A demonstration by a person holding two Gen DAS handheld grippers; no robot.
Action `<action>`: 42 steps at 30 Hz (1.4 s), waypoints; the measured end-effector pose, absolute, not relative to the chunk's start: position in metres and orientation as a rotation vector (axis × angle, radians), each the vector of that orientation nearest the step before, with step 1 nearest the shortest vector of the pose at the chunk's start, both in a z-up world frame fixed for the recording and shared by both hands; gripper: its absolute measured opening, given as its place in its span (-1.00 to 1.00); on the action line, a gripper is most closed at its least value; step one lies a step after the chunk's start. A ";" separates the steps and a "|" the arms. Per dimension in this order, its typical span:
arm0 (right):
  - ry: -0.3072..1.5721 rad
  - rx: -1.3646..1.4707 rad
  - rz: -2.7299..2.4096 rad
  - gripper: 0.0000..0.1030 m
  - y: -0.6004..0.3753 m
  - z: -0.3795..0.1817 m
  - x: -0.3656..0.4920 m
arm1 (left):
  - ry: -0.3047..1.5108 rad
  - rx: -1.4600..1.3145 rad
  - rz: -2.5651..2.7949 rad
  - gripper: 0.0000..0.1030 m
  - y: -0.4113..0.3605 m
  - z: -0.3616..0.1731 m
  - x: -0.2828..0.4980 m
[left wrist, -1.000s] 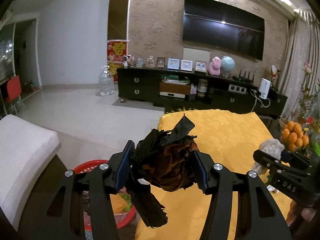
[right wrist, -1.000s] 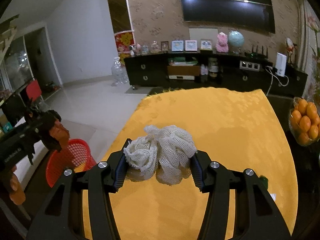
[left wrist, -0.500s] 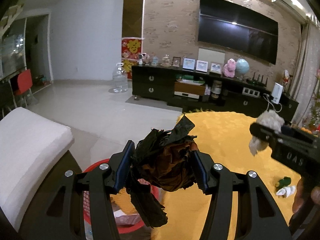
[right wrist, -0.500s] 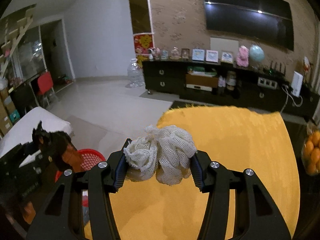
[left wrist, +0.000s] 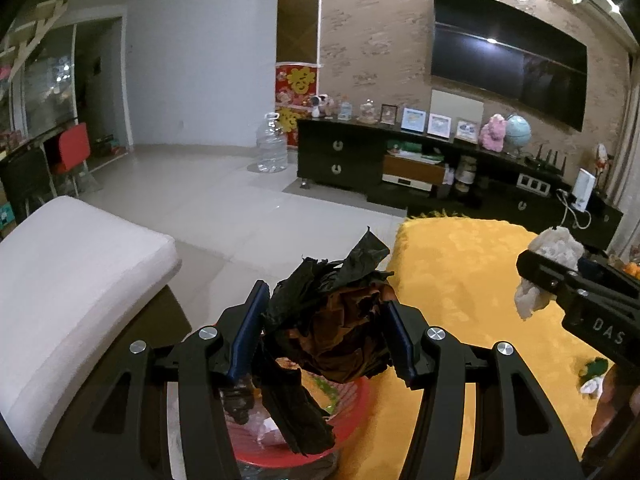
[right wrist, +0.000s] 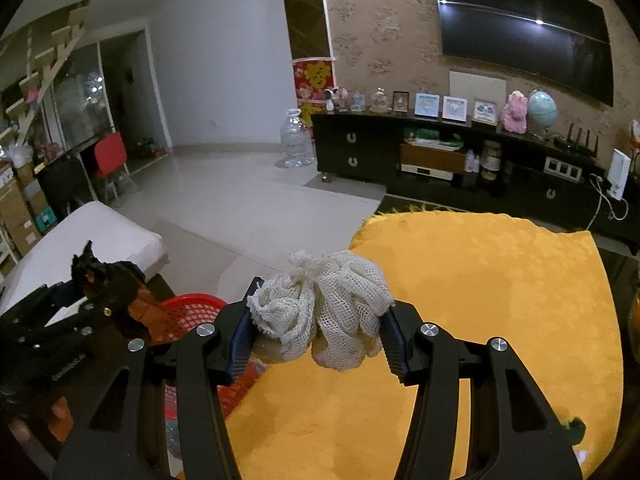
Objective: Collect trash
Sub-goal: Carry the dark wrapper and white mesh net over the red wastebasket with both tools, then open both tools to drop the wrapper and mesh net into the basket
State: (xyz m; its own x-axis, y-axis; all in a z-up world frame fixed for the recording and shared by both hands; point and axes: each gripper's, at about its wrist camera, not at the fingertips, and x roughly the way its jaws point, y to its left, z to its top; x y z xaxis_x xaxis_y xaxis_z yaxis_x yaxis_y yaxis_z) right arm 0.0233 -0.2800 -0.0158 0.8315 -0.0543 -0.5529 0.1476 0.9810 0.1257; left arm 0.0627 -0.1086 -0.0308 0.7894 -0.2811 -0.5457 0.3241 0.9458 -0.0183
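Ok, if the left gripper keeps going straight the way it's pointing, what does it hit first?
Probably nothing close: beyond the left gripper and its black crumpled trash lies open tiled floor. The red basket sits below that line; depth is uncertain.

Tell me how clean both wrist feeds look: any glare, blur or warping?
Left wrist view: dim room, sharp crumpled black wrapper, a glare spot on the TV, walls bowed by the fisheye. Right wrist view: the same dimness, crisp white mesh wad, black corners, TV glare again.
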 end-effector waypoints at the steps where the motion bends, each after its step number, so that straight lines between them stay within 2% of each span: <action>1: 0.580 0.165 -0.099 0.01 -0.276 -0.016 0.026 | 0.576 0.080 -0.318 0.02 -0.105 -0.032 0.064; 18: 0.653 0.113 0.053 0.01 -0.210 -0.039 0.064 | 0.650 0.073 -0.203 0.02 -0.050 -0.055 0.093; 33: 0.752 0.109 0.121 0.00 -0.179 -0.078 0.088 | 0.800 0.048 -0.167 0.03 -0.027 -0.101 0.118; 42: 0.788 0.099 0.134 0.00 -0.172 -0.092 0.097 | 0.868 0.021 -0.175 0.11 -0.022 -0.118 0.129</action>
